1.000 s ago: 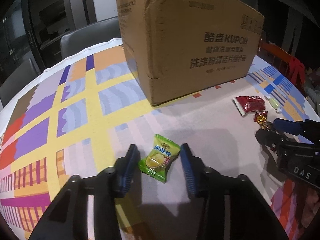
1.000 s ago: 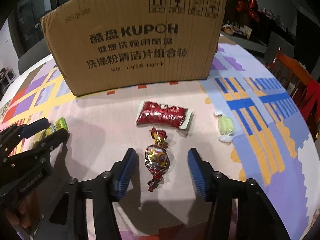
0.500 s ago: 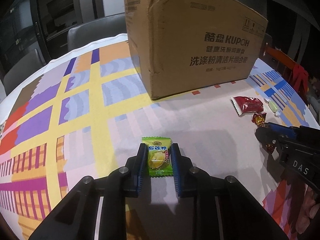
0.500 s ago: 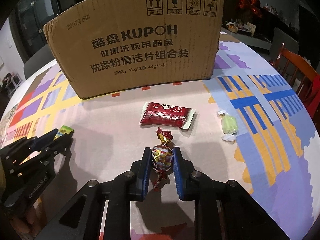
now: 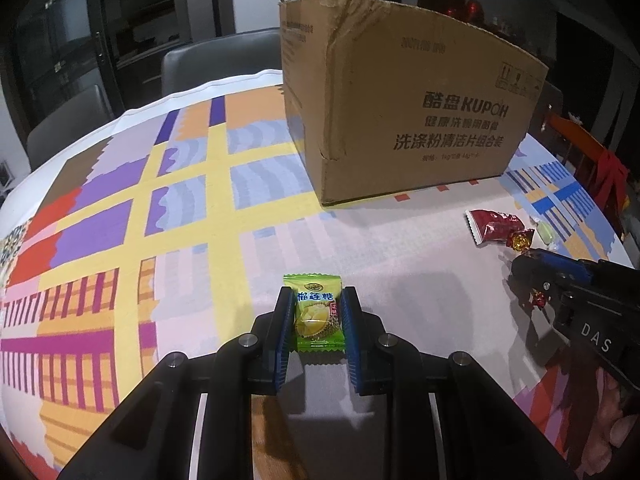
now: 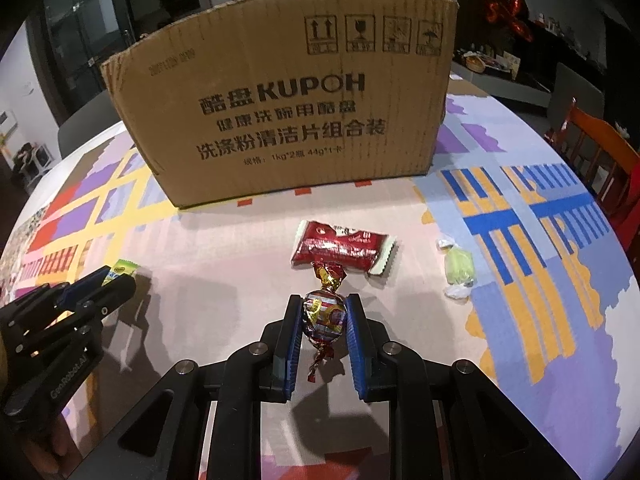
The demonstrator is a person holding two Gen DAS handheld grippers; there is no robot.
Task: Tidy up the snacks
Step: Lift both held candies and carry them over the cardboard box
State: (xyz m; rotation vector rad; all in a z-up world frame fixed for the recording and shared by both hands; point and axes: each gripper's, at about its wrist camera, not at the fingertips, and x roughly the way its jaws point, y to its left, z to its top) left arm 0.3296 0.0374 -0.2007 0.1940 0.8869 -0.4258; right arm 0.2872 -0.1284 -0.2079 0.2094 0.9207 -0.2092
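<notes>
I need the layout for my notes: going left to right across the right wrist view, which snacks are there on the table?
Green durian candy → foil-wrapped round candy in the right gripper → pale green wrapped candy. The red packet overlaps the foil candy's span, so it's left out.

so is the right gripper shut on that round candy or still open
Shut on it: the right gripper has both blue pads pressed against the round foil candy, twisted ends poking out front and back.
</notes>
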